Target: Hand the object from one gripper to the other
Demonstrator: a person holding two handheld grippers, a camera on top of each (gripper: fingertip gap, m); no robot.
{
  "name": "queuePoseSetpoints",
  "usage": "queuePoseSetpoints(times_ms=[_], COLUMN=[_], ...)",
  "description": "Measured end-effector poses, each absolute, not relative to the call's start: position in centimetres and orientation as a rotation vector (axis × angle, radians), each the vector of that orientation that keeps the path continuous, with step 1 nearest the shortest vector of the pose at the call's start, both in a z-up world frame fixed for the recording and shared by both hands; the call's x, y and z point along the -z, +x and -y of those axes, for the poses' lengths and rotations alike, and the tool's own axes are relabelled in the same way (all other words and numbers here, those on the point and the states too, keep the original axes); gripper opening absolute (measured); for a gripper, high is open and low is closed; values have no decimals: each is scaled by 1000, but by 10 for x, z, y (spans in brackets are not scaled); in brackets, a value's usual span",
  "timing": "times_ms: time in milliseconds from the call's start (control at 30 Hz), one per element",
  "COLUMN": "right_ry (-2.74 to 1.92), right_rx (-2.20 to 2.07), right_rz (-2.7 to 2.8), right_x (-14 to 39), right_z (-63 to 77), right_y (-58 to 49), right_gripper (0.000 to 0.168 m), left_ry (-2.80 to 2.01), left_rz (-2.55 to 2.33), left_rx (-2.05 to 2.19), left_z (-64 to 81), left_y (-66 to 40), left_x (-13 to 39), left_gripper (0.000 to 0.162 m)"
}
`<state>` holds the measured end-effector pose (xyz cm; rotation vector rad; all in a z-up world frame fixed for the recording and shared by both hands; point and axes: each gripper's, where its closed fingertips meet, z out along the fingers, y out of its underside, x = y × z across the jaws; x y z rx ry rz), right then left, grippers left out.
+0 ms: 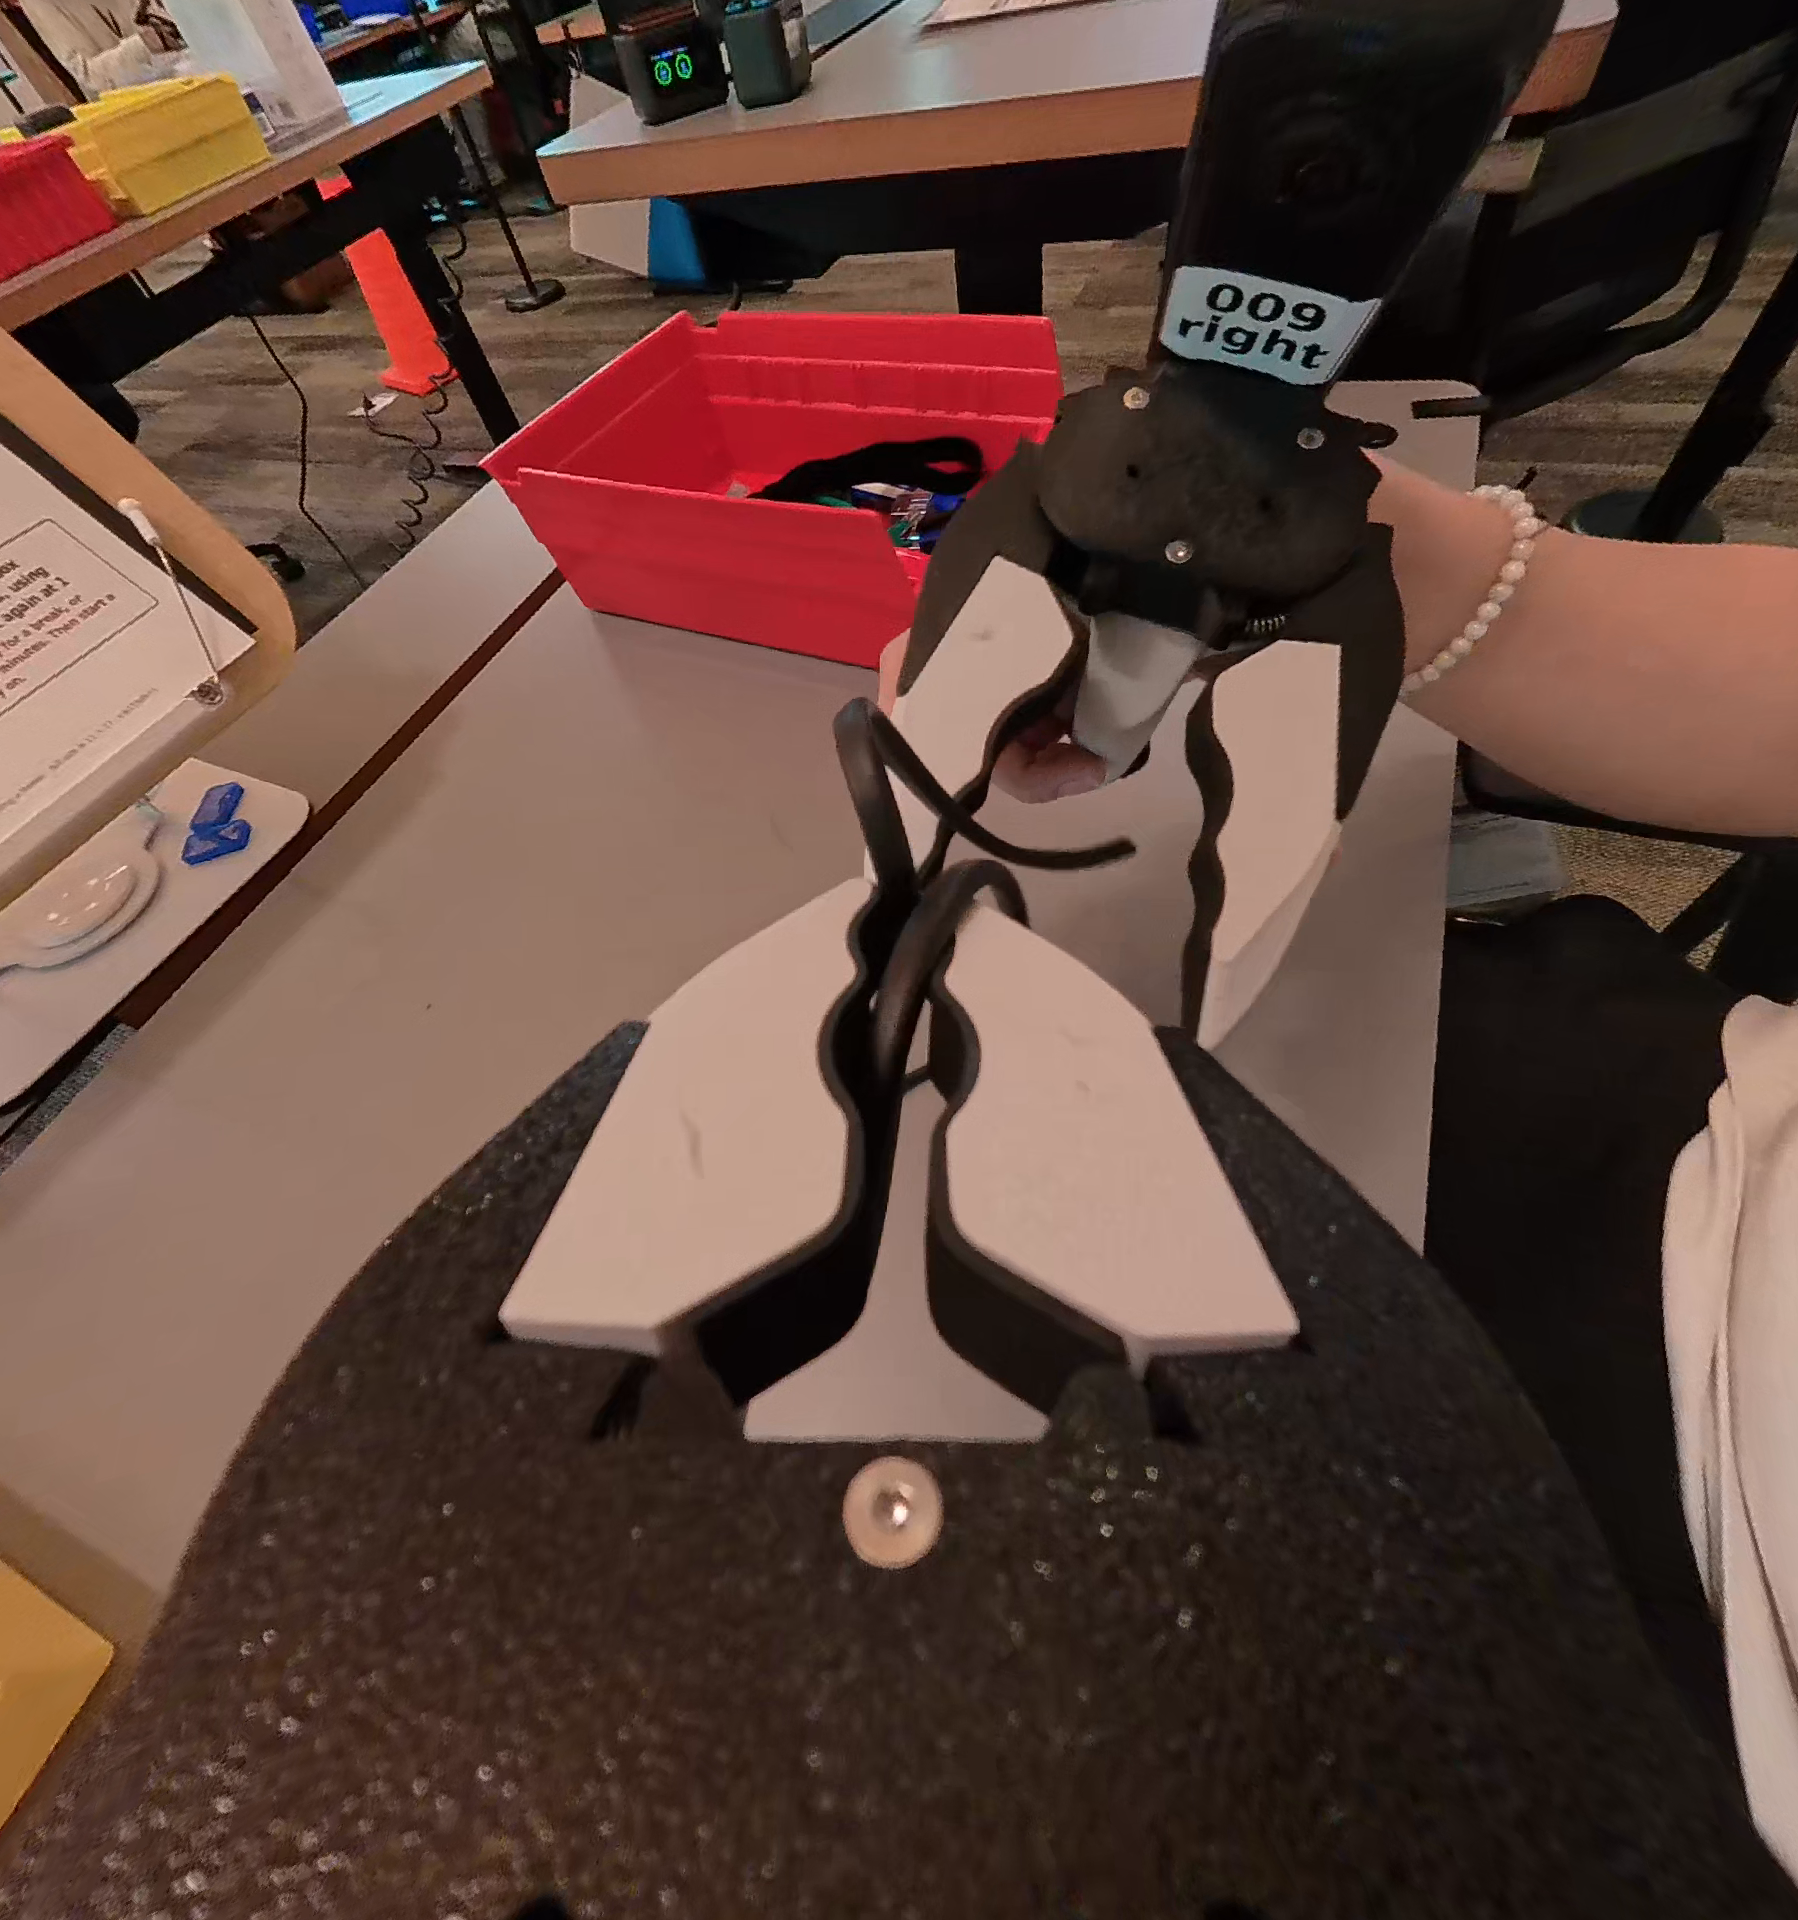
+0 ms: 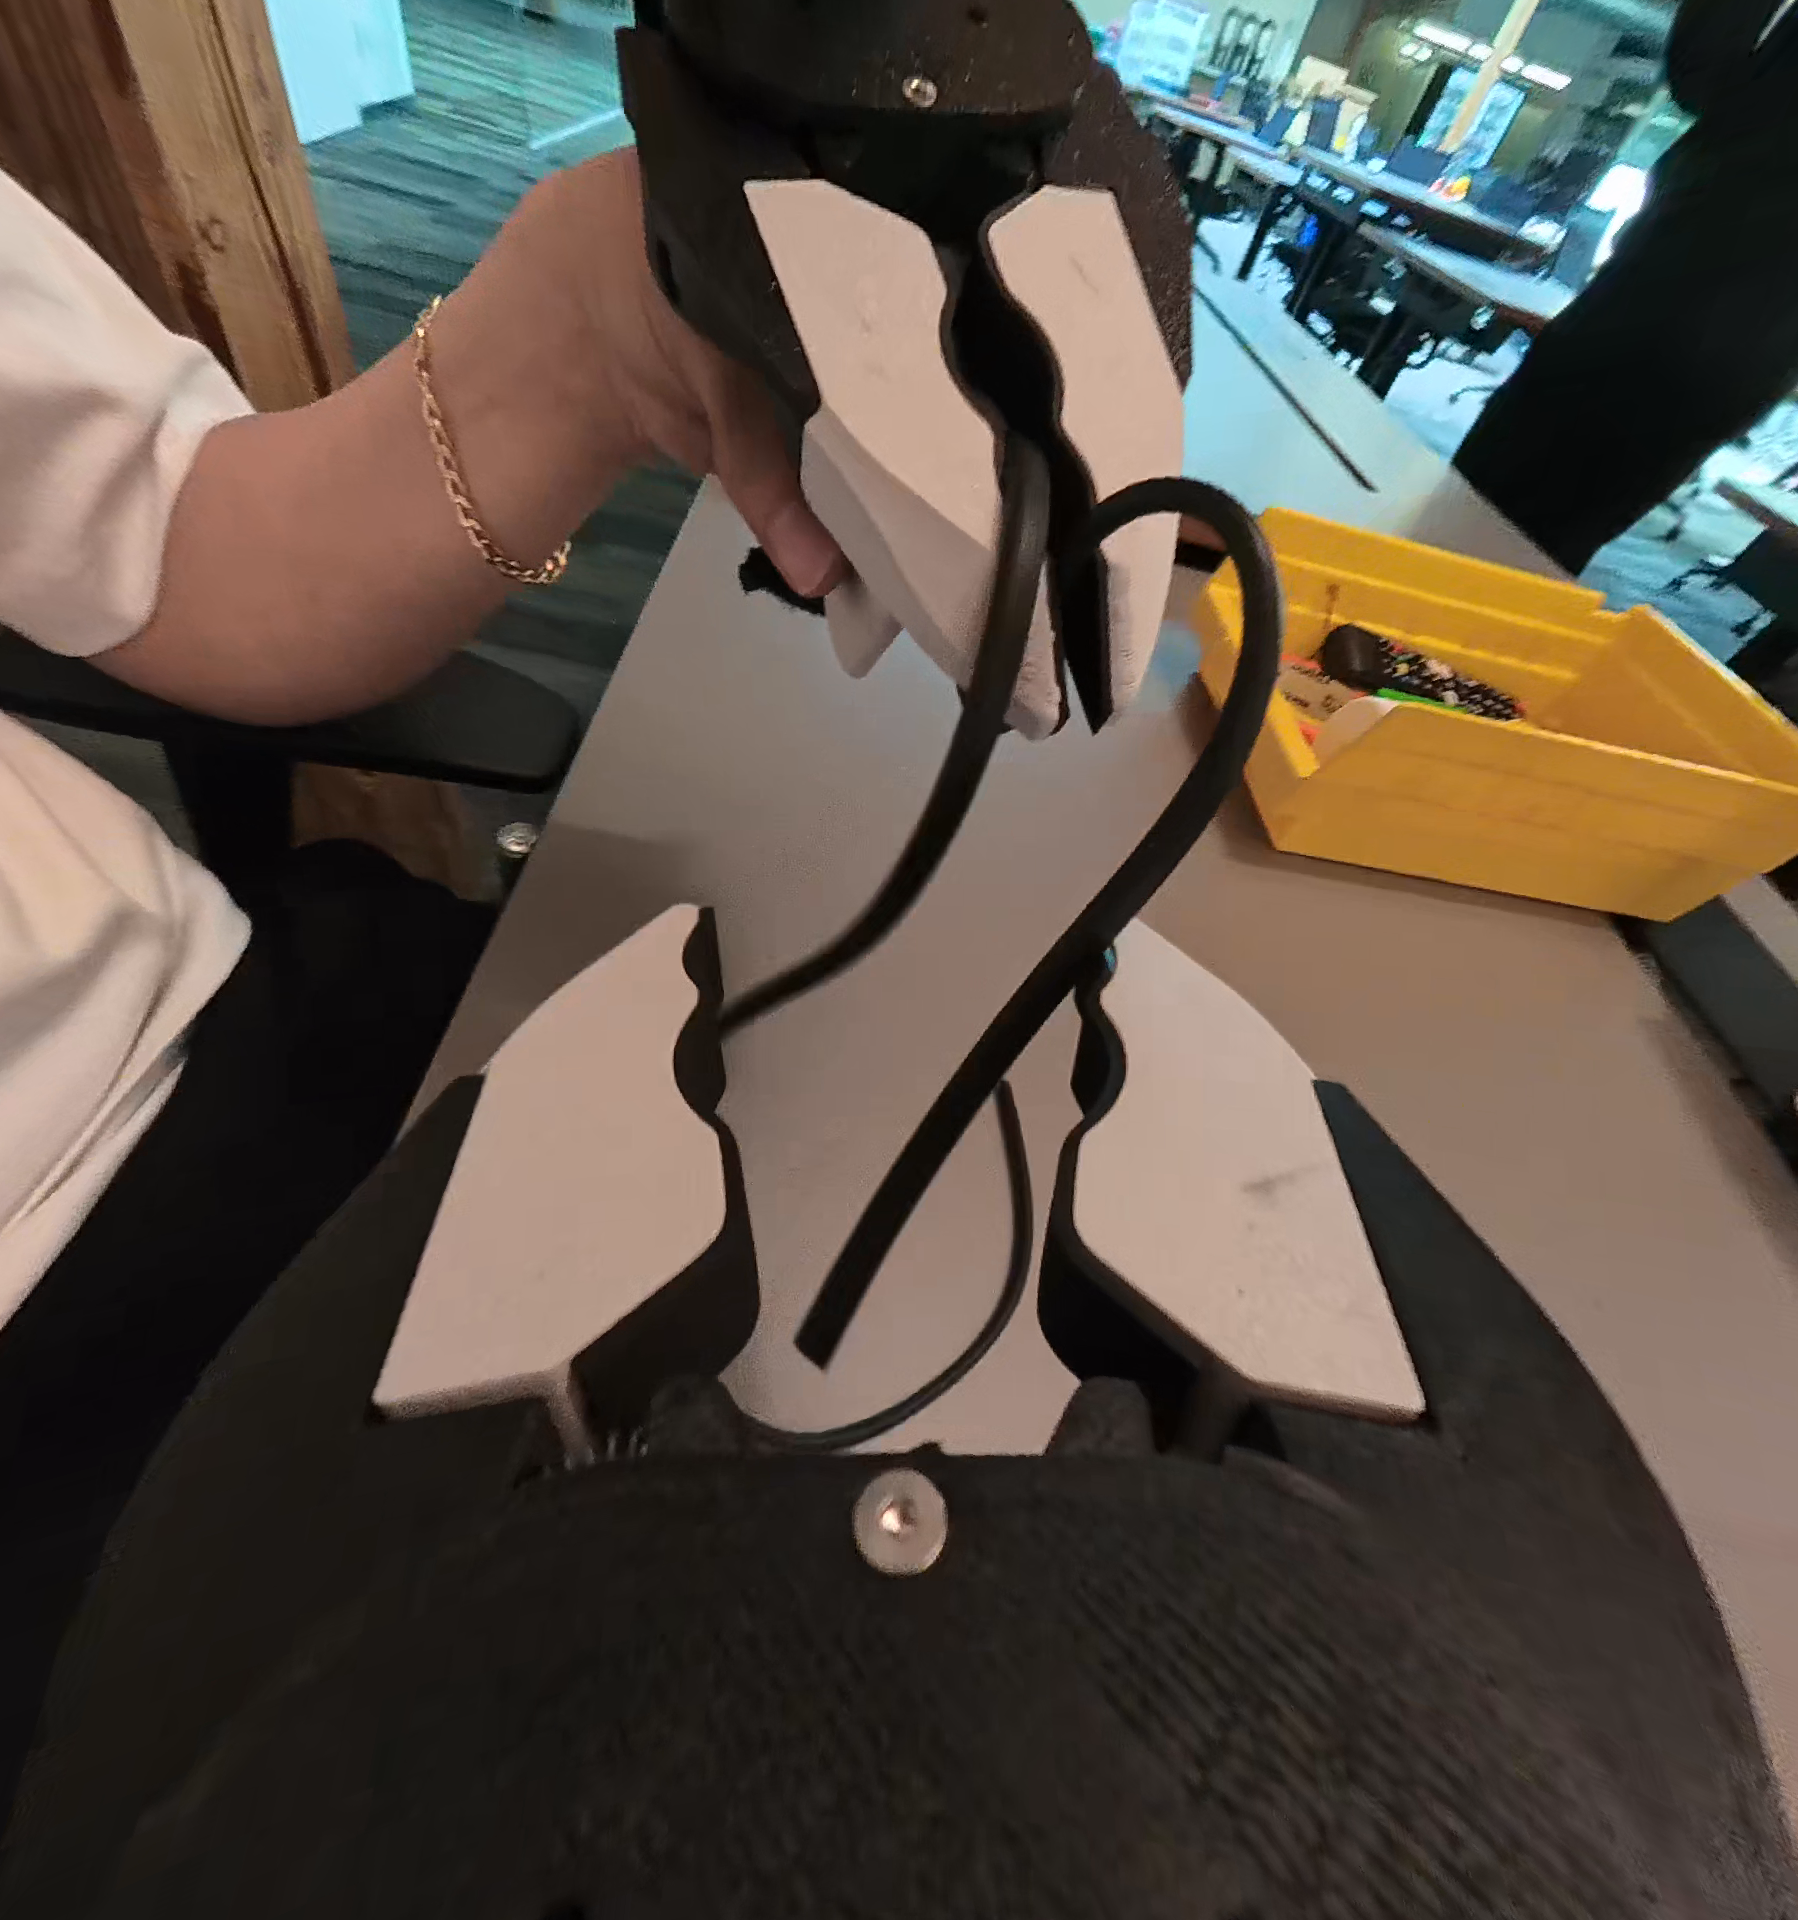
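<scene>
- Cable [image 2: 988, 665] (black, looping) is pinched in my left claw [image 1: 910, 935], held above the grey table [image 1: 459, 987].
- My right claw [image 2: 900, 966] gapes wide, gripping nothing.

Two grippers met over a table, a cable strung between them.

The left gripper [image 1: 910, 925] pinched the cable [image 2: 988, 748] between its fingers, above the table [image 1: 375, 1039]. The cable looped down into the gap of the right gripper [image 2: 900, 966], whose fingers stood apart on either side of it. One bin [image 1: 770, 499] sat on the table behind the right gripper; another bin [image 2: 1497, 790] sat on the table behind the left.
</scene>
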<state>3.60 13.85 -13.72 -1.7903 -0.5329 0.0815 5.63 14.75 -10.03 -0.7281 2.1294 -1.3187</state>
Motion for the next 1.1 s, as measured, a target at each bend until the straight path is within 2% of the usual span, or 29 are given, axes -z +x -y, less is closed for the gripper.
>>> queuePoseSetpoints(times_ms=[200,300,367,533,800,833,900,1000,1100], right_ry=[-1839,-1894,-1887,-1850,-1690,-1669,-1610,-1534,-1458], right_rx=[-114,-42,6,88,401,477,575,632,694], right_rz=[455,365,339,290,173,172,172,144,91], right_x=[145,148,145,139,89,81,63,41,19], right_z=[-148,-156,-161,-168,-138,-131,-118,-101,-88], right_y=[37,47,49,59,114,121,129,133,137], right_gripper=[63,51,26,4,4,4,4,4,3], left_ry=[-785,-829,-832,-812,-714,-705,-735,-804,-918], left_rz=[-2080,-2027,-2005,-1983,-2031,-2042,-2014,-2030,-2185], left_rx=[1303,1281,1299,1330,1398,1435,1485,1479,1372], left_z=[-150,-156,-155,-152,-149,-147,-147,-151,-149], left_y=[63,67,68,67,55,53,54,61,73], left_x=[98,95,92,87,83,83,79,90,134], left_gripper=[4,4,4,4,6,13,36,57,63])
